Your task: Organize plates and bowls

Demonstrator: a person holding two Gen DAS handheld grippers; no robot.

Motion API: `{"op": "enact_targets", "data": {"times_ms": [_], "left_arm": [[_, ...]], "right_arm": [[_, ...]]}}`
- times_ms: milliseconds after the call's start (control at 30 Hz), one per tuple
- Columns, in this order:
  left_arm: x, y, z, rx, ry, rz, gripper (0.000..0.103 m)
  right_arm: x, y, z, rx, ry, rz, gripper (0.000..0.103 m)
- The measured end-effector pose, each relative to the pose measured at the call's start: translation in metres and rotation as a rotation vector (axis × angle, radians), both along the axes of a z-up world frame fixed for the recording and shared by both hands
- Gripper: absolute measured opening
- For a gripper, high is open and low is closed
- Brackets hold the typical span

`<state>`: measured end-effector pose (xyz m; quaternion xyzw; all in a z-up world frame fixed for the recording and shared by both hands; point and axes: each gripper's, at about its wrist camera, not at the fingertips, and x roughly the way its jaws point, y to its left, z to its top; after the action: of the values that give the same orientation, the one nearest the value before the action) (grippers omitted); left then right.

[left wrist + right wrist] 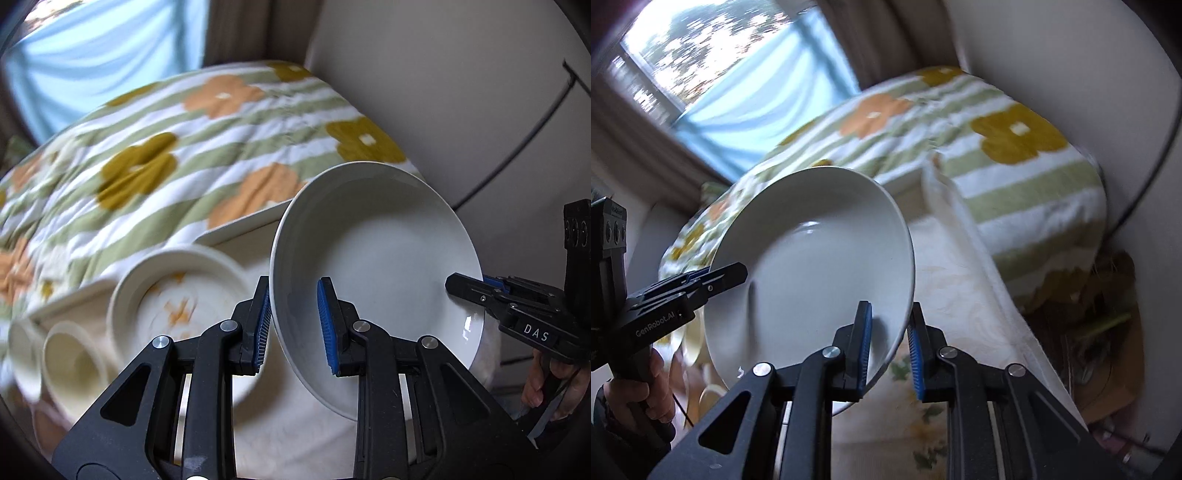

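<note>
A plain white bowl point(384, 266) is held tilted in the air between both grippers; it also shows in the right wrist view point(816, 266). My left gripper point(295, 325) straddles its left rim, one blue pad inside and one outside. My right gripper point(888, 350) straddles the opposite rim the same way, and it shows in the left wrist view point(469, 286) at the bowl's right edge. The left gripper shows in the right wrist view point(727, 275) on the far rim. Below on the left lie a patterned cream plate point(177, 295) and a cream cup point(74, 362), both blurred.
A white tray point(240, 232) holds the dishes on a cream cloth point(960, 295). Behind is a bed with a green-striped flowered blanket point(184, 147). A white wall with a black cable point(517, 155) is at right, and a window with a blue curtain point(746, 92) at back left.
</note>
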<state>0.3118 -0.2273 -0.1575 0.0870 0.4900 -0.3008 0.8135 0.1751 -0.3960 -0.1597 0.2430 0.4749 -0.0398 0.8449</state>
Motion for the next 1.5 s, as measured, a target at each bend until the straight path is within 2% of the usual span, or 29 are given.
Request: {"op": "enact_targets", "data": {"times_ms": [133, 267, 433, 600, 800, 1000, 1267, 1500], "left_arm": [[-0.038, 0.045, 0.017, -0.008, -0.025, 0.128, 0.022], [-0.076, 0.093, 0.02, -0.004, -0.026, 0.256, 0.022], [-0.12, 0.15, 0.006, 0.014, 0.007, 0.381, 0.022], [-0.152, 0.199, -0.023, 0.04, 0.06, 0.448, 0.022], [-0.162, 0.238, -0.065, 0.046, 0.127, 0.464, 0.022], [-0.155, 0.259, -0.096, 0.03, 0.16, 0.449, 0.022], [-0.148, 0.255, -0.109, 0.072, 0.153, 0.42, 0.022], [-0.149, 0.248, -0.114, 0.154, 0.124, 0.4, 0.022]], "right_arm": [[-0.008, 0.026, 0.02, -0.002, -0.037, 0.124, 0.018], [-0.014, 0.061, 0.024, 0.005, -0.042, 0.256, 0.018], [-0.023, 0.11, 0.013, 0.035, -0.022, 0.389, 0.018], [-0.032, 0.157, -0.01, 0.045, 0.027, 0.479, 0.018], [-0.039, 0.202, -0.045, 0.026, 0.097, 0.511, 0.017], [-0.035, 0.222, -0.056, -0.035, 0.126, 0.509, 0.017], [-0.033, 0.239, -0.058, -0.11, 0.132, 0.496, 0.018], [-0.033, 0.249, -0.057, -0.142, 0.133, 0.492, 0.017]]}}
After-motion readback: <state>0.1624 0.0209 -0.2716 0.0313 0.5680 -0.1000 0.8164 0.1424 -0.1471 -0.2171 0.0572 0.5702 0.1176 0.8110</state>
